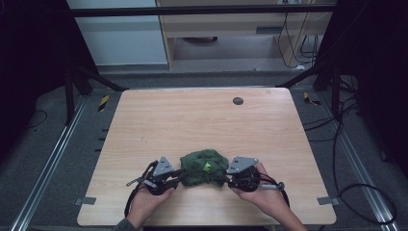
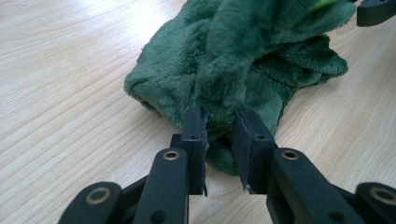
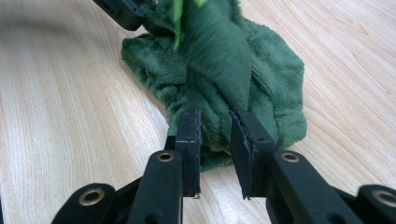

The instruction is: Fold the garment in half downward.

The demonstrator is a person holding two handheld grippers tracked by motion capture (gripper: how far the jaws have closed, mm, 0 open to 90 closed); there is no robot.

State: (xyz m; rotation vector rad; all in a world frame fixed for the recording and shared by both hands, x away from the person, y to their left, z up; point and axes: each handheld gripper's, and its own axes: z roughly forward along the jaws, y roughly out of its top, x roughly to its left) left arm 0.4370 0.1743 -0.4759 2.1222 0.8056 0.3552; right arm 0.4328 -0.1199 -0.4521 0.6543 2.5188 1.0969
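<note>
A crumpled dark green plush cloth [image 1: 204,168] [image 2: 261,56] [image 3: 219,60] with a small light-green tag [image 1: 207,166] lies near the front edge of the wooden table [image 1: 192,120]. My left gripper [image 1: 179,174] [image 2: 219,119] sits at the cloth's left side, its jaws narrowly apart with a raised fold pinched between the tips. At the cloth's right side my right gripper [image 1: 226,180] [image 3: 215,119] grips the other end of that fold the same way. The fold runs as a ridge from one gripper to the other. A hand holds each gripper from below.
A small dark round disc [image 1: 237,100] is set in the table's far side. Grey tape strips [image 1: 85,200] mark the front corners. Black frame legs, cables and a cabinet stand beyond the table on the grey floor.
</note>
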